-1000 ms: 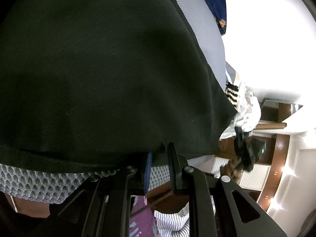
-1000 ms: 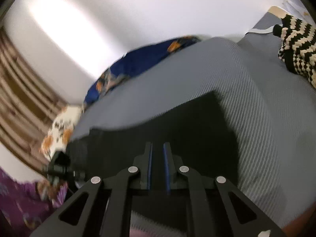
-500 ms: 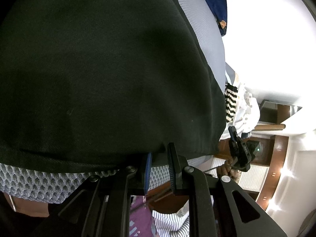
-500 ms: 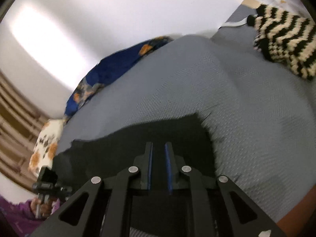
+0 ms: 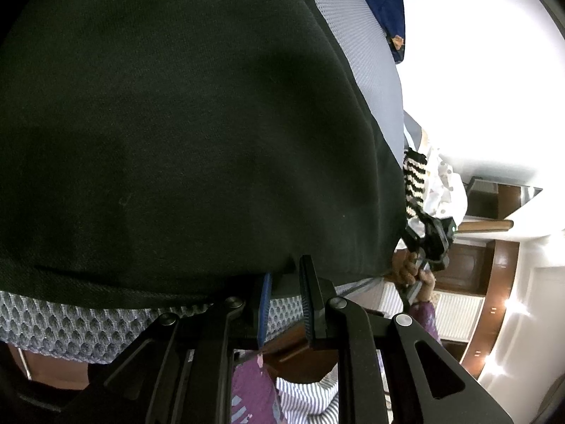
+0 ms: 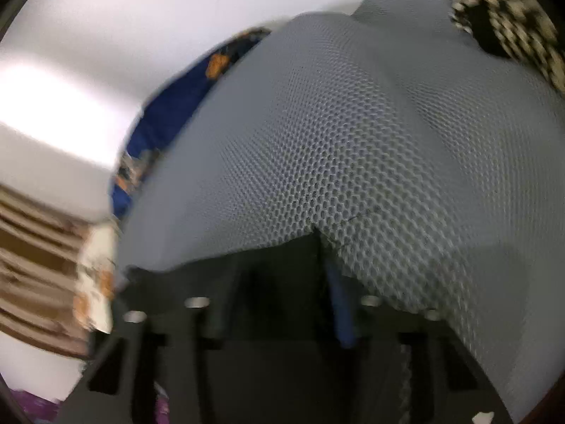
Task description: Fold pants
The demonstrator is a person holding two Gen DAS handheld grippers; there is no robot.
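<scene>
The dark green-black pants [image 5: 183, 134] lie spread on a grey mesh bed cover [image 5: 374, 81] and fill most of the left wrist view. My left gripper [image 5: 286, 275] sits at their near hem with its fingers slightly apart, the hem edge at the tips. In the right wrist view, which is blurred, my right gripper [image 6: 282, 265] has its jaws apart and dark pants fabric [image 6: 268, 258] lies over and between them at the cloth's corner. The right gripper also shows in the left wrist view [image 5: 429, 240] at the pants' far corner.
A black-and-cream crocheted item [image 6: 508, 17] lies on the grey cover [image 6: 353, 141] at the far right. A blue patterned cloth [image 6: 169, 113] lies along the wall side. White clothes [image 5: 445, 190] are piled past the bed. Wooden furniture [image 5: 494, 282] stands beyond.
My right gripper has moved forward and down close to the cover, its jaws have spread apart, and far less of the pants shows ahead of it. The left gripper has stayed put.
</scene>
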